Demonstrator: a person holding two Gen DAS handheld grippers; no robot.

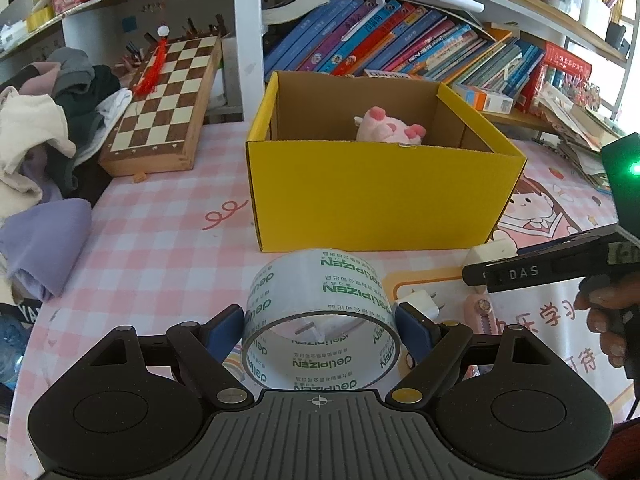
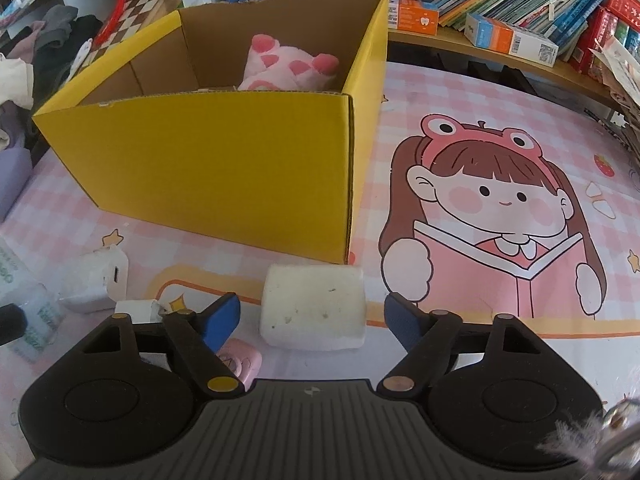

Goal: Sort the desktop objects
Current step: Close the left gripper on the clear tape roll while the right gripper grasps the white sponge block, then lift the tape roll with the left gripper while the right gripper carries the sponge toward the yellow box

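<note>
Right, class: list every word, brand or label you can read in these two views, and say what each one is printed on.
"deli" and "PIZEN", repeated in green: on the clear tape roll.
"DAS": on the black body of the right tongs.
Chinese characters in pink: on the desk mat.
Book spines and the small orange-and-blue boxes: print too small to read.

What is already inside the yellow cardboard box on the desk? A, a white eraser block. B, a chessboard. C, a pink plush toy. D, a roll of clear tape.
C: a pink plush toy lies inside the yellow box, while the tape roll and the white block sit on the desk in front of it.
</note>
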